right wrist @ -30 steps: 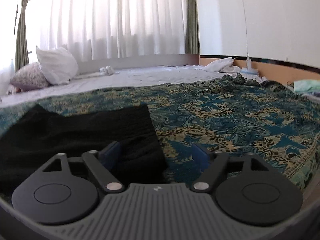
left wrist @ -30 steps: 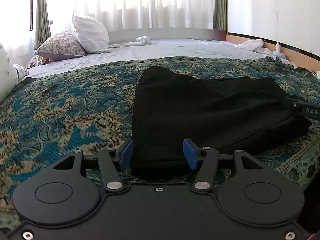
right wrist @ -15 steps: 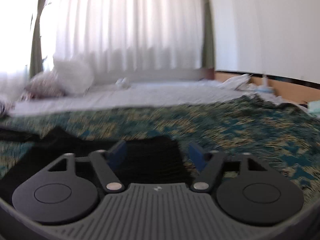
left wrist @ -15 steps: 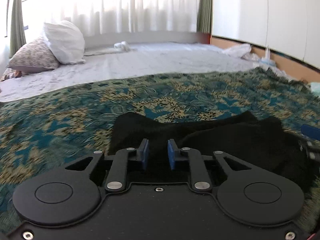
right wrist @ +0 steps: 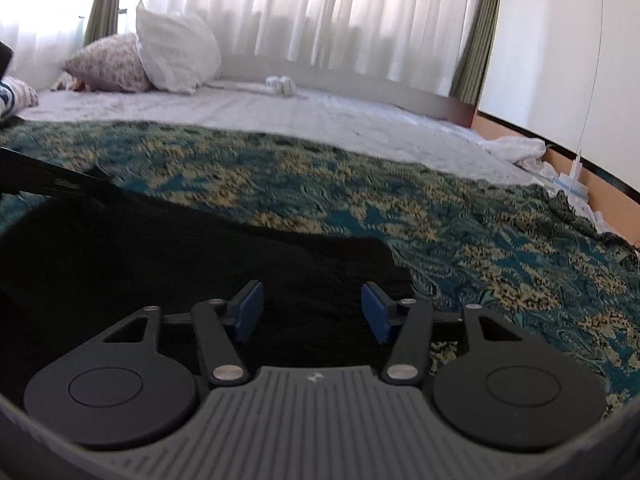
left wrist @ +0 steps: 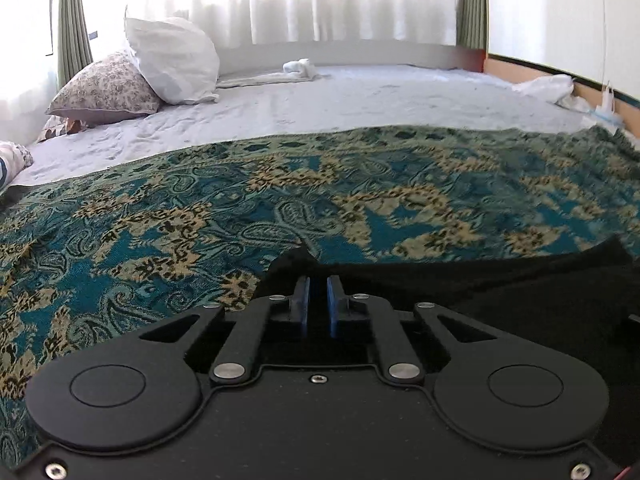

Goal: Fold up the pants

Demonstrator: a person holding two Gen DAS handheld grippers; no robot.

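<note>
Black pants [left wrist: 500,292] lie folded on a teal and gold patterned bedspread [left wrist: 200,220]. My left gripper [left wrist: 318,300] is shut on the pants' near left edge, with black cloth pinched between its blue pads. In the right wrist view the pants [right wrist: 160,248] spread to the left. My right gripper [right wrist: 312,312] is open, its blue pads either side of the pants' near right corner, with cloth between them.
A white sheet [left wrist: 360,96] covers the far half of the bed. A white pillow [left wrist: 172,64] and a floral pillow [left wrist: 104,84] lie at the far left. White cloths [right wrist: 516,148] lie by the right wall. Curtains hang behind.
My left gripper closed from open onto the pants' edge and lifted it. My right gripper stayed open and moved over the pants' right corner, tilting.
</note>
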